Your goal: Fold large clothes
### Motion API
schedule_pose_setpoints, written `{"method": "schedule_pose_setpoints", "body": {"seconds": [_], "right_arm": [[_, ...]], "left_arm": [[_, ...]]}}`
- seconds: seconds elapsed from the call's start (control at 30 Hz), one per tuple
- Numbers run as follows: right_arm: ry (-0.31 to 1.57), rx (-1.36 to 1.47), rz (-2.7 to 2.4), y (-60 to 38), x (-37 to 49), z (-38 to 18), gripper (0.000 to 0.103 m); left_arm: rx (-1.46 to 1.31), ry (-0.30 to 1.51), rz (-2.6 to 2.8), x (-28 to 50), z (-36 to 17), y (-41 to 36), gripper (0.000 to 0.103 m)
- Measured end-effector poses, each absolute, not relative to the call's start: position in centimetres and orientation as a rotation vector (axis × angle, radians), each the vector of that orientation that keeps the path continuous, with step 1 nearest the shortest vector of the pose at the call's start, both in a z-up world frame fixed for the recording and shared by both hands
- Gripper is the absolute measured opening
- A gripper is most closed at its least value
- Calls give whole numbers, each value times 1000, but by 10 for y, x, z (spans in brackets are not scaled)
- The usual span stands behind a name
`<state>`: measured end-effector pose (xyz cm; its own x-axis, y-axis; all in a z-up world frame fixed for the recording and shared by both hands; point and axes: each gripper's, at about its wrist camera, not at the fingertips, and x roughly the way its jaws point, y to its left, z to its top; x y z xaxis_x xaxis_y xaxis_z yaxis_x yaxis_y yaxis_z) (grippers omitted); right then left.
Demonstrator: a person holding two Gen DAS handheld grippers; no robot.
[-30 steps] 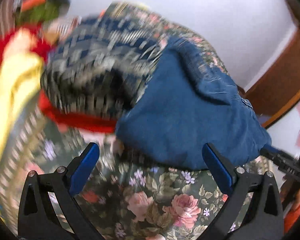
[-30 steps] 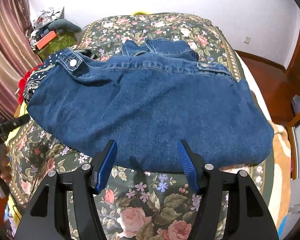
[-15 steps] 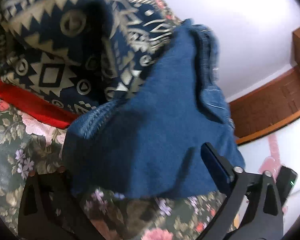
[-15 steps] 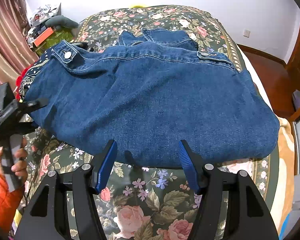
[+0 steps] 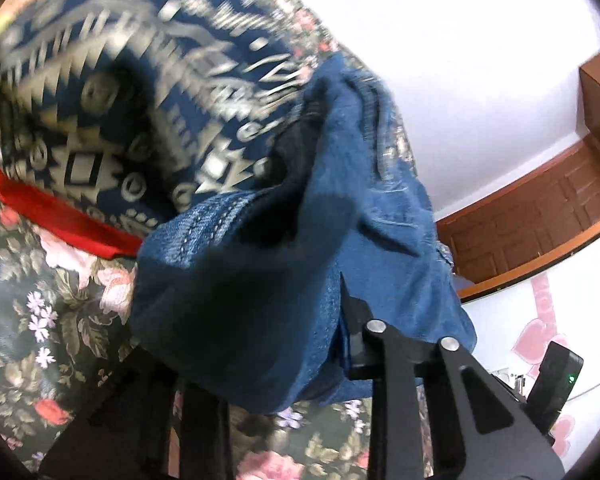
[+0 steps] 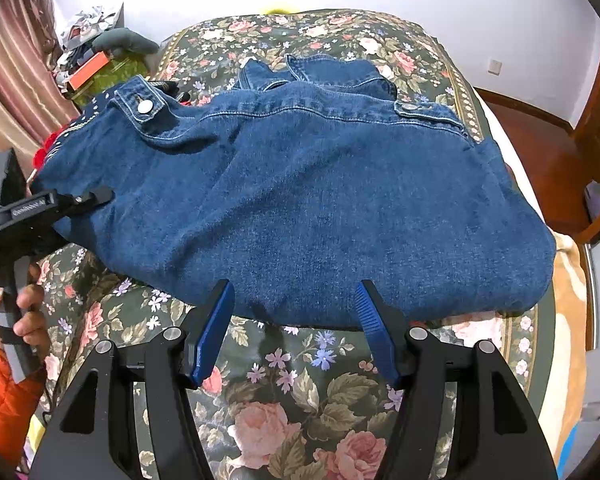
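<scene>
A blue denim jacket [image 6: 320,192] lies spread on a floral bedspread [image 6: 300,412]. My right gripper [image 6: 296,332] is open, its blue pads just short of the jacket's near hem. My left gripper [image 6: 96,196] is at the jacket's left edge. In the left wrist view the denim [image 5: 284,280] fills the space between the fingers and hides the pads, so the left gripper [image 5: 260,360] looks closed on the jacket's edge. The right finger [image 5: 384,344] shows beside the cloth.
A navy patterned blanket with red trim [image 5: 112,112] lies under the jacket's left side. Clutter and a green box [image 6: 100,68] sit at the far left by a curtain. The bed's right edge [image 6: 568,264] drops to a wooden floor.
My left gripper has moved in onto the jacket's left edge and the denim now lies between its fingers. My right gripper has barely moved.
</scene>
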<state>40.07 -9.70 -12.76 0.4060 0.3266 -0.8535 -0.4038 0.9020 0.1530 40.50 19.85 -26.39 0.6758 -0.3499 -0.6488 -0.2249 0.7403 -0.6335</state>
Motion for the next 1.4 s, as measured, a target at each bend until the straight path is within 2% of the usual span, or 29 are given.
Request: {"method": "schedule_pose_setpoints", "body": {"seconds": [0.37,0.47,0.67,0.83,1.2,1.4], "right_arm": [[1022,-92,444,-103,392,-106,59],[1009,-95,450,-102,391,-97,59],[941,-145,484,-83,394,-73,59],[942,-158,526,-56,408,-82,68],[1185,-114,597,-10,443,-158,68],[1162,-101,620,-35,438,-145,68]], "left_arm": [[-430,657,-85,395,-159,109,17],[-477,604,-117,382,-134,122,13],[-516,507,-82,363,-97,159,12],[-509,494,-12,348,-94,185,12],[-422,539,0,362,-123,182,12],[-360,530,-19,377,-123,155,12]]}}
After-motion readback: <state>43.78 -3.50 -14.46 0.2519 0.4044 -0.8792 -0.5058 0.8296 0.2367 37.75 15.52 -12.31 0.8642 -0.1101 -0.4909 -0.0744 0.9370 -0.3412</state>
